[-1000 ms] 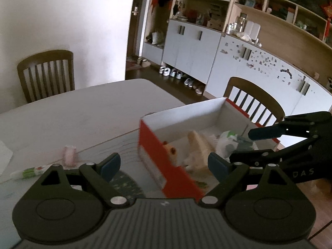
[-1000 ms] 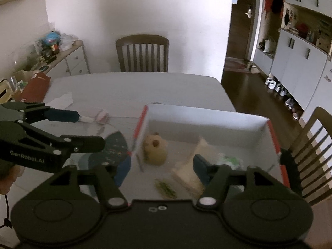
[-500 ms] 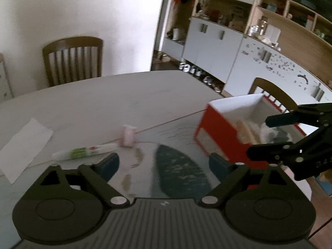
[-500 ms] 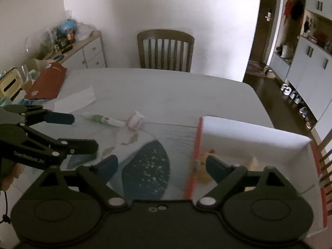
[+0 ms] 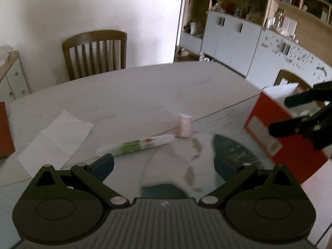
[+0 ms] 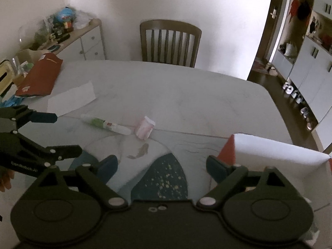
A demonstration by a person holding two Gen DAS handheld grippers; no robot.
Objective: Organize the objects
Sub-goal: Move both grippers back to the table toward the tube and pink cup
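Observation:
A white tube with a green label (image 5: 137,144) lies on the table, and a small pink bottle (image 5: 184,125) stands at its right end. Both also show in the right wrist view, the tube (image 6: 105,123) and the bottle (image 6: 145,127). A red-and-white box (image 5: 284,137) stands at the right; its white wall shows in the right wrist view (image 6: 276,155). My left gripper (image 5: 164,166) is open and empty, just short of the tube. My right gripper (image 6: 161,166) is open and empty above the table mat, left of the box.
A white paper sheet (image 5: 56,139) lies left of the tube. A red flat packet (image 6: 39,76) lies at the far left table edge. A wooden chair (image 6: 170,41) stands behind the table. A sideboard with clutter (image 6: 62,35) is at the back left.
Both grippers have swung left, away from the box and toward the tube and pink bottle. The box has slid to the right edge of both views. Both grippers stay open.

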